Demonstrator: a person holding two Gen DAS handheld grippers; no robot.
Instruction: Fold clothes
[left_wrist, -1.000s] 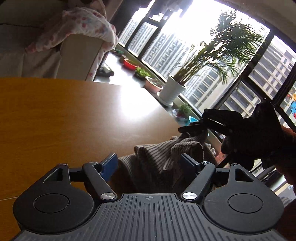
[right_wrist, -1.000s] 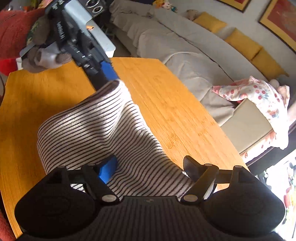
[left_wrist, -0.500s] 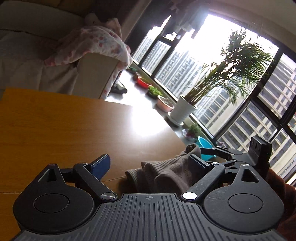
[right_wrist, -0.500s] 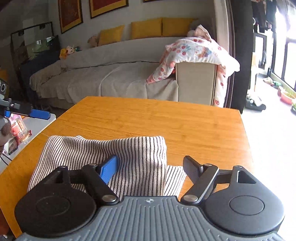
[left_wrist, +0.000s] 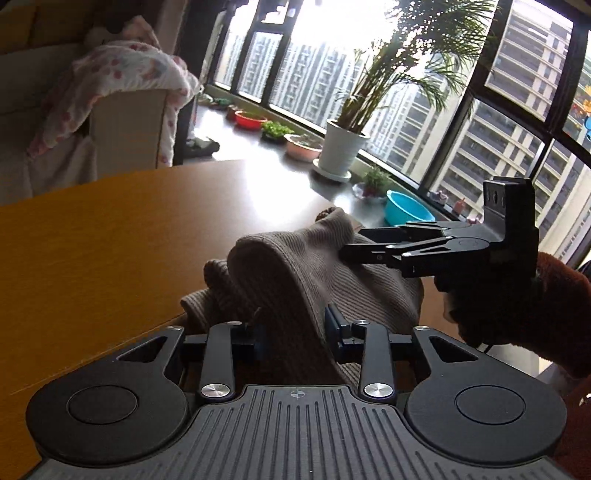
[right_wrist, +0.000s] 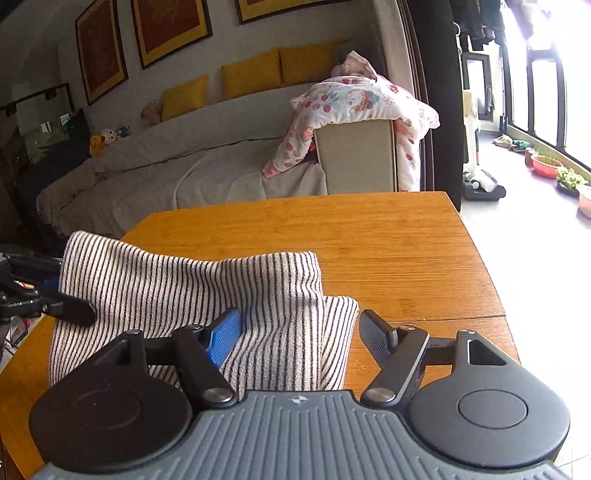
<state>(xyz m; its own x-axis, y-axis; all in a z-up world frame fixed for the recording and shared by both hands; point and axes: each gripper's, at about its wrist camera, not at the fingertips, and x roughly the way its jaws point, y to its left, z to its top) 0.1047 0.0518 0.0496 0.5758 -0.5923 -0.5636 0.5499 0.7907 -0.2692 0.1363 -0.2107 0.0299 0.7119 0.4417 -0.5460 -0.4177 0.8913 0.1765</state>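
Note:
A white knit garment with dark stripes (right_wrist: 192, 284) lies bunched at the near edge of the wooden table (right_wrist: 369, 240). My right gripper (right_wrist: 295, 338) straddles its near fold with the jaws closing. The blue left pad (right_wrist: 225, 336) touches the cloth and the right pad stands just off its edge. My left gripper (left_wrist: 293, 328) is closing, and its pads press a ridge of the same garment (left_wrist: 295, 266), which looks brown against the window light. In the left wrist view the right gripper (left_wrist: 354, 245) reaches in side-on over the cloth. The left gripper (right_wrist: 61, 293) shows at the left edge of the right wrist view, beside a raised corner.
A grey sofa (right_wrist: 184, 173) with a floral quilt (right_wrist: 354, 99) over its arm stands beyond the table. Potted plants (left_wrist: 343, 147) and a blue basin (left_wrist: 406, 212) line the window side. A hand in a red-brown sleeve (left_wrist: 554, 288) holds the right gripper.
The left jaws stood wide around the cloth and now pinch a ridge of it. The right gripper has rolled level and sunk toward the table. The garment has come down from its lifted drape.

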